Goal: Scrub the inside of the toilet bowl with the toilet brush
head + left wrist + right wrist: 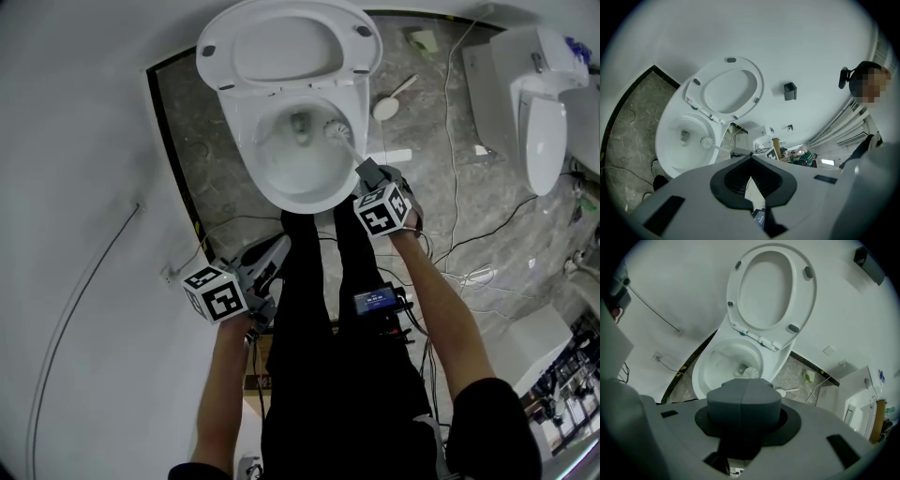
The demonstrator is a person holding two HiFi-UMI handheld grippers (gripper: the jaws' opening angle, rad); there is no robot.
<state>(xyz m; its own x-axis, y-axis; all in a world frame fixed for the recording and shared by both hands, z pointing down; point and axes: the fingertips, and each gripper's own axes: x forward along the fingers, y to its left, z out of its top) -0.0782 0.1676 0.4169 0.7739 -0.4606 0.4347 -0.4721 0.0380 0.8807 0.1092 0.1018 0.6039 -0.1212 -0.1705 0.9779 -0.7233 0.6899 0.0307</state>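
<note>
Grey marbled stone floor (441, 141), white walls. White ceramic toilet bowl (246, 141), seat raised. We stretch our right arm forward, the right gripper (367, 172) over the near rim with its jaws closed on the handle of the white-bristled toilet brush (337, 129). The brush head sits inside the bowl near the drain. Left gripper (267, 258) is held low beside our left leg, jaws parted, empty.

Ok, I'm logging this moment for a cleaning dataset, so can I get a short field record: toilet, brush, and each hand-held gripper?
toilet: lid raised, bowl exposed
brush: head inside bowl, by the drain
right hand-held gripper: shut on brush handle, over bowl's front rim
left hand-held gripper: open, empty, held back beside the person's leg
task state: brush in bowl, in place for scrubbing
</note>
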